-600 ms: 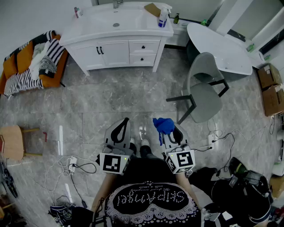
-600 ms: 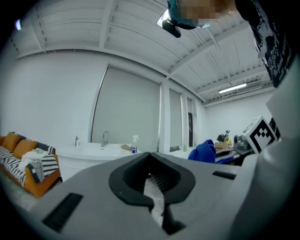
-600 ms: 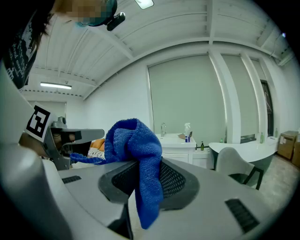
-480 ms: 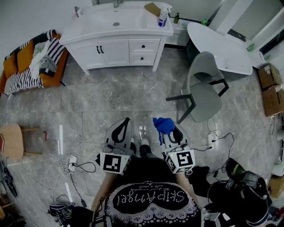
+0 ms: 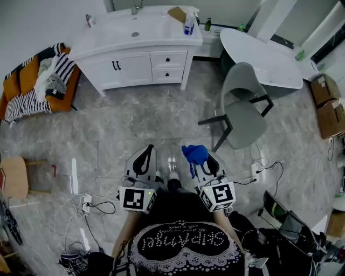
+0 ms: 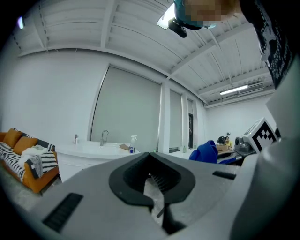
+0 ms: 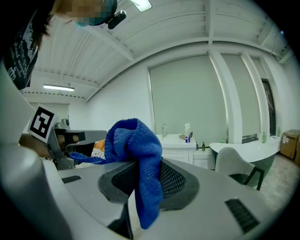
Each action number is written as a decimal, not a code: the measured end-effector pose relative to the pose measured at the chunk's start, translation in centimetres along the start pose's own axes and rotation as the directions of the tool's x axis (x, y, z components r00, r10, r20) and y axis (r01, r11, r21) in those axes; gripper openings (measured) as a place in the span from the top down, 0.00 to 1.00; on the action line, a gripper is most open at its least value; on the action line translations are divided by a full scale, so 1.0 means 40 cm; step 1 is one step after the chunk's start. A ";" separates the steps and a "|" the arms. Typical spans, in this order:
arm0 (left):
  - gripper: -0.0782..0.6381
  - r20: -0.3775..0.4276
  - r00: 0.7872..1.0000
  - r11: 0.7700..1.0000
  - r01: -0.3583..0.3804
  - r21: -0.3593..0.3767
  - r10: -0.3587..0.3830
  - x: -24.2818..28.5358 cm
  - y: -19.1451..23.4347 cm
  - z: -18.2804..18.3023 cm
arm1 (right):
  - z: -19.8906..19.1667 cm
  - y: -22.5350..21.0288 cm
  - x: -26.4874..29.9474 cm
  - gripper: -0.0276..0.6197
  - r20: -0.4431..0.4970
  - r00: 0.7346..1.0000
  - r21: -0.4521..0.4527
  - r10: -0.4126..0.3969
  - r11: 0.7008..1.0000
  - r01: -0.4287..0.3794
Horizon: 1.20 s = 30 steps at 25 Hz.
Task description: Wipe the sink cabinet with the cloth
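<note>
The white sink cabinet [image 5: 135, 51] stands against the far wall, well ahead of both grippers; it also shows small in the distance, sink cabinet [image 6: 93, 157] and sink cabinet [image 7: 176, 147]. A blue cloth [image 5: 194, 154] is bunched at the tip of my right gripper [image 5: 197, 156], which is shut on it; the blue cloth [image 7: 136, 159] hangs down between the jaws. My left gripper [image 5: 146, 153] is shut with nothing in it, its jaws meeting at the left gripper [image 6: 151, 164] tip. Both are held low, close to the person's body.
A spray bottle [image 5: 189, 23] and a brown item [image 5: 177, 13] sit on the sink top. A grey chair [image 5: 242, 108] and white round table [image 5: 264, 56] stand to the right. An orange sofa [image 5: 35, 86] lies left. Cables [image 5: 89, 202] and boxes [image 5: 329, 105] litter the floor.
The view has shifted slightly; the cabinet sits a little further left and higher in the picture. Both grippers stay as they were, the cloth still in the right one.
</note>
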<state>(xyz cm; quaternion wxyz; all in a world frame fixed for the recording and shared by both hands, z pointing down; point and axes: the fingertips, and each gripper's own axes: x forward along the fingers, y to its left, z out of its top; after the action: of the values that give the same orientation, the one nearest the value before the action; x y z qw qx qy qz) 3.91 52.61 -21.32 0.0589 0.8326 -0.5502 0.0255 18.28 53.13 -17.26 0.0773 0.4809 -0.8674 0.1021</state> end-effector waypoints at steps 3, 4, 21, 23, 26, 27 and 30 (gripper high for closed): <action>0.89 0.008 1.000 1.000 0.000 -0.001 0.000 0.025 -0.020 0.002 | 0.006 -0.024 -0.005 0.78 0.023 0.999 0.033 0.025 0.999 -0.026; 0.89 0.010 1.000 1.000 0.001 -0.001 -0.001 0.031 -0.027 0.003 | 0.005 -0.032 -0.005 0.78 0.022 0.999 0.040 0.030 0.999 -0.031; 0.89 -0.016 1.000 1.000 0.008 0.024 -0.007 0.153 0.124 0.019 | 0.021 -0.092 0.169 0.78 -0.020 0.999 0.055 -0.031 0.998 0.032; 0.89 -0.021 0.999 0.999 0.029 0.034 -0.028 0.180 0.152 0.028 | 0.042 -0.091 0.209 0.78 0.000 0.999 0.047 -0.046 0.998 0.046; 0.89 -0.029 0.998 0.998 0.051 0.042 -0.050 0.215 0.194 0.039 | 0.071 -0.081 0.266 0.78 0.028 0.998 0.038 -0.060 0.998 0.059; 0.89 -0.023 0.998 0.997 0.058 0.042 -0.057 0.226 0.207 0.045 | 0.078 -0.076 0.284 0.78 0.031 0.998 0.032 -0.060 0.998 0.059; 0.89 0.001 0.997 0.996 0.072 0.047 -0.072 0.252 0.249 0.060 | 0.086 -0.060 0.331 0.78 0.033 0.998 0.011 -0.056 0.998 0.056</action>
<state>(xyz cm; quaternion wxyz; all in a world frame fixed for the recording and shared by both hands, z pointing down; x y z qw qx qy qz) -1.35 39.25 -21.93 0.0396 0.8531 -0.5191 0.0350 13.23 40.21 -17.26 0.0634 0.5071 -0.8541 0.0963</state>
